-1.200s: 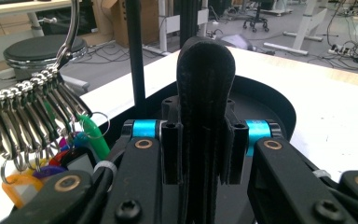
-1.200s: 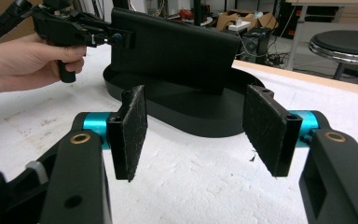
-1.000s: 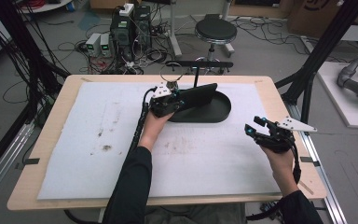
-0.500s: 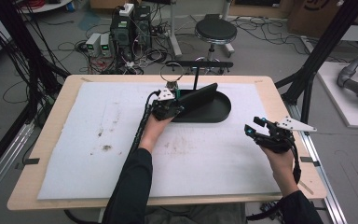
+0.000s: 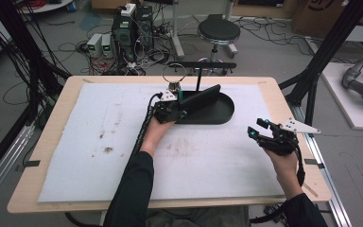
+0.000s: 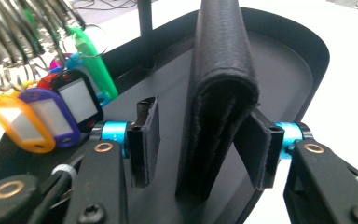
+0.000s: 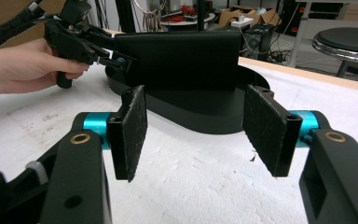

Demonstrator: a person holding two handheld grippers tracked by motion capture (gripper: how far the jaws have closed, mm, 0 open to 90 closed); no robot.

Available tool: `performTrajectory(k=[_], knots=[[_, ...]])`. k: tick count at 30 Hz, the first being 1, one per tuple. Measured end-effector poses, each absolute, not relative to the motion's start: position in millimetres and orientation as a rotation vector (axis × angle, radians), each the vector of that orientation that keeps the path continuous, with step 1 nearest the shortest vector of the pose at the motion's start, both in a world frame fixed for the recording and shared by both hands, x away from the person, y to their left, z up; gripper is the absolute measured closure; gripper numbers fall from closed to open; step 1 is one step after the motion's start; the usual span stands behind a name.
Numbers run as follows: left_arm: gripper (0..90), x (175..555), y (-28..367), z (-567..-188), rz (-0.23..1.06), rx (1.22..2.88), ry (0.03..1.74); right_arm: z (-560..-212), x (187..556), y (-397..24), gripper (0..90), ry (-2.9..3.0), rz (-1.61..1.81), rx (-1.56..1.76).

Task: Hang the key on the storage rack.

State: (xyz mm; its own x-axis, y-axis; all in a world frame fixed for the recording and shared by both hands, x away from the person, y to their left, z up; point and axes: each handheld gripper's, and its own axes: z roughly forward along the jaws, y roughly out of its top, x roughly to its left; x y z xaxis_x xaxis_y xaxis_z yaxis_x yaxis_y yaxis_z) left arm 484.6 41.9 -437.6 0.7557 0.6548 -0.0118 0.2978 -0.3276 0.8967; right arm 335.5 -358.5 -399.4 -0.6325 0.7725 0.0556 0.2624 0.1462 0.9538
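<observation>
High view: a black oval tray (image 5: 224,116) sits on the white foam mat (image 5: 99,142) at about twelve o'clock from the table's middle, with a thin post rising from its far edge and a ring of keys hanging there. A folded black wallet (image 5: 199,98) stands on edge in the tray, slanting from its nine o'clock end up toward one o'clock. The left gripper (image 5: 169,109) is at the wallet's near end.

In the left gripper view the wallet's folded spine (image 6: 221,88) stands between the jaws, which are spread. The right-hand pad (image 6: 254,149) touches or nearly touches the leather, while the other pad (image 6: 145,140) stands apart from it — so the wallet is not pinched now. Coloured key tags (image 6: 51,107) hang at ten o'clock, just beside the left jaw.

The right gripper (image 5: 270,136) hovers over the mat at about four o'clock from the tray, jaws wide and holding nothing; its own view looks across at the tray and wallet.

The step in hand looks like gripping or releasing the wallet — I cannot tell which. If gripping, centre the spine between the pads before closing, bite well down on the fold so both leaves are caught, and keep the left jaw off the key tags.
</observation>
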Motion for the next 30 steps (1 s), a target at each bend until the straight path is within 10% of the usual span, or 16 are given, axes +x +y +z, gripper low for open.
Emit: performTrajectory(k=[13,30], knots=[[26.1,474.8,45.8,-419.0,0.473,1.943,0.787,-399.9,336.4,-359.1,40.8,1.979,1.504,0.986],[25.7,440.0,58.2,-394.2,0.686,1.949,0.778,-400.0,335.9,-358.4,40.5,1.984,1.503,0.979]])
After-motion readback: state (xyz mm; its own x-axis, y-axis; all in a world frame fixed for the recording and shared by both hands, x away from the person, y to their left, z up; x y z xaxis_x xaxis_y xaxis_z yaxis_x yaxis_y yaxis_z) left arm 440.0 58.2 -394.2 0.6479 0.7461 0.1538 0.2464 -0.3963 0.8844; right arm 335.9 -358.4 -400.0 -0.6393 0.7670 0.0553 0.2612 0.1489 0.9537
